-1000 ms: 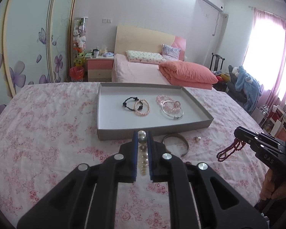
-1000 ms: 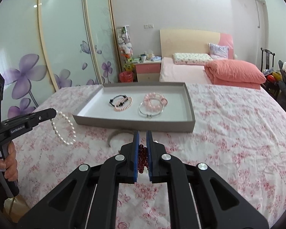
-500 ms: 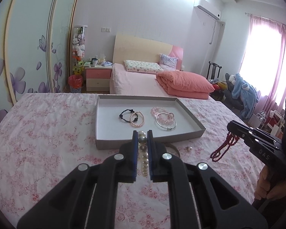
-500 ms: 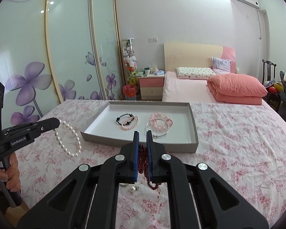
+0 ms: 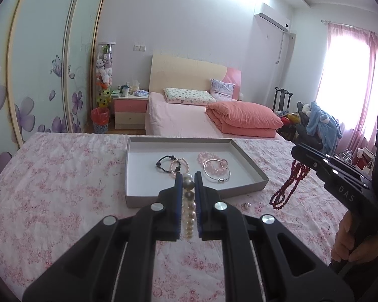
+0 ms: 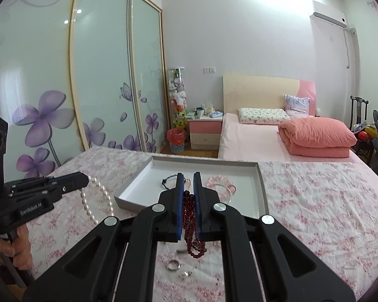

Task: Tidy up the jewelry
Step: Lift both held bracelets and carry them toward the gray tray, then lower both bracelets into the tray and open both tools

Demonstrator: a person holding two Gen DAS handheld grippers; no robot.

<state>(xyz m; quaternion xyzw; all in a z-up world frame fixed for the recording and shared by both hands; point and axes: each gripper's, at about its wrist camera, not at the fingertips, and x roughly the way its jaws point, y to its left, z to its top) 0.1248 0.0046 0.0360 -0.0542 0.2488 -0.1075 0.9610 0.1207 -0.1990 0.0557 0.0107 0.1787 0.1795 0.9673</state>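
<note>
Bedroom, daylight through pink curtains; foreground surface is a bed under a pink floral sheet (image 5: 50,176), with a grey shallow tray (image 5: 134,202) lying flat on it.

Left tongs (image 5: 188,180): jaws narrow, clamped on a pearl bracelet (image 5: 188,201), which runs down between the blue pads. In the right wrist view the same bracelet (image 6: 98,202) hangs as a loop below the tongs' tip (image 6: 84,180), clear of the sheet, to the left of the tray (image 6: 263,193).

Right tongs (image 6: 188,178): jaws narrow, clamped on a dark red bead strand (image 6: 192,229); its loops dangle beneath the pads. From the left wrist view the strand (image 5: 288,186) hangs free beside the tray's right wall, off the sheet.

Inside the tray: black bead bracelet (image 5: 165,164), pink pearl bracelet (image 5: 182,167), pale pink bead bracelet (image 5: 211,158), silver bangle (image 5: 217,173), grouped mid-floor. Tray floor is bare along its left side and near edge.

Loose on the sheet, near side of the tray: silver ring (image 6: 173,265), pearl earring (image 6: 184,274).

Open sheet lies left and right of the tray.
</note>
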